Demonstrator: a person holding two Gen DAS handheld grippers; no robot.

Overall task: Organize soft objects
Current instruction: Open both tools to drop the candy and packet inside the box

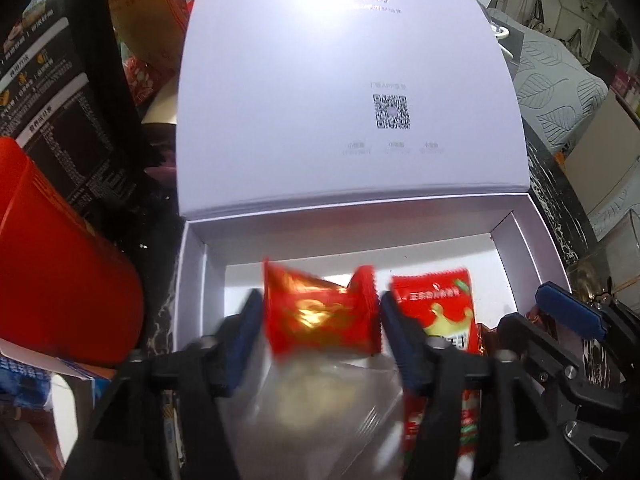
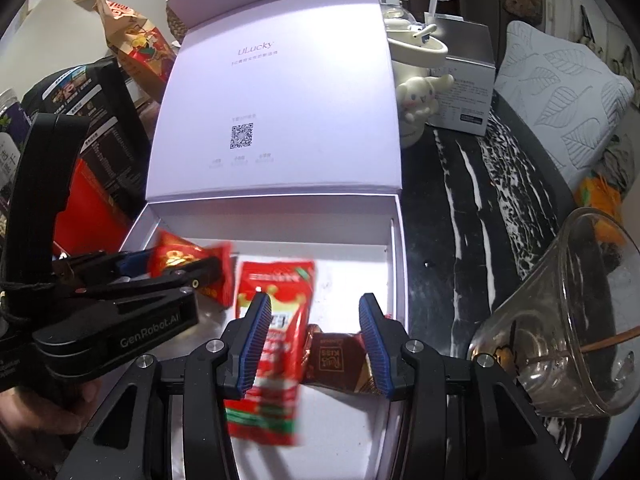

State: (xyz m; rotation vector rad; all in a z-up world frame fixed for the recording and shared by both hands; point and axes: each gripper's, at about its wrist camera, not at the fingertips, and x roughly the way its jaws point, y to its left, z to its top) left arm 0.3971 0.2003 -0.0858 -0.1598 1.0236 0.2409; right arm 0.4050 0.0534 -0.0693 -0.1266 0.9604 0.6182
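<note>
A white box (image 1: 192, 280) stands open with its lid (image 1: 340, 100) tipped back. My left gripper (image 1: 322, 320) is over the box, jaws apart. A blurred red-and-gold candy packet (image 1: 320, 312) sits loose between its blue pads. The right wrist view shows that gripper (image 2: 180, 268) and the candy packet (image 2: 188, 258) at the left. A red sachet (image 2: 272, 340) lies in the box. My right gripper (image 2: 316, 344) is low over the box's right side, shut on a brown chocolate packet (image 2: 340, 360) that rests against the right pad.
A clear plastic bag (image 1: 320, 400) lies under the left gripper. A red tin (image 1: 60, 280) and a black printed bag (image 1: 72, 120) stand left of the box. A tilted glass (image 2: 560, 320) is on the dark marble top at the right. A mug with a plush figure (image 2: 416, 96) stands behind.
</note>
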